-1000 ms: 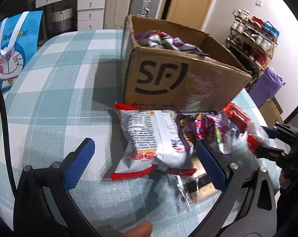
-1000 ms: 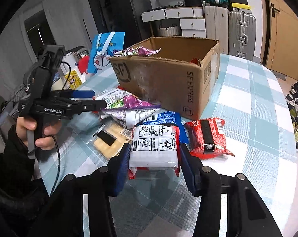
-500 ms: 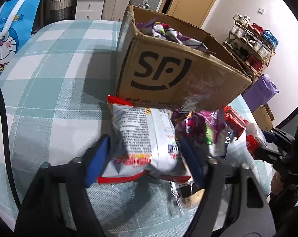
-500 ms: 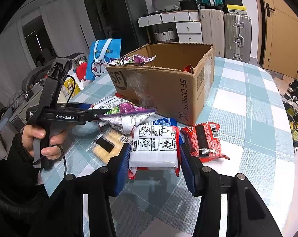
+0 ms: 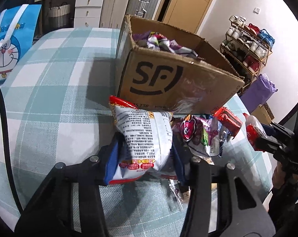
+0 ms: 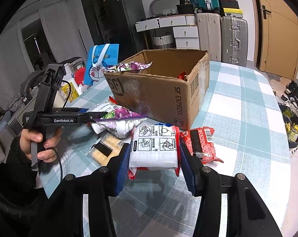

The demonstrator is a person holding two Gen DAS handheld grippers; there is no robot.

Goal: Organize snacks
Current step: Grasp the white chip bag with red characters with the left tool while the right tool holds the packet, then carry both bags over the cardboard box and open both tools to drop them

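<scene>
Since approx. a second ago, my left hand-held gripper (image 5: 145,154) jaws have just been closing; blue pads now clamp the white chip bag (image 5: 144,138) by its sides, at the front of the snack pile on the checked worktop (image 5: 50,102), just before the SF cardboard box (image 5: 174,79). Right hand-held gripper (image 6: 153,158) is clenched on a white-and-red snack pack (image 6: 153,148), unchanged. Red snack pack (image 6: 200,144) lies just beside it. Purple wrappers show inside the box.
</scene>
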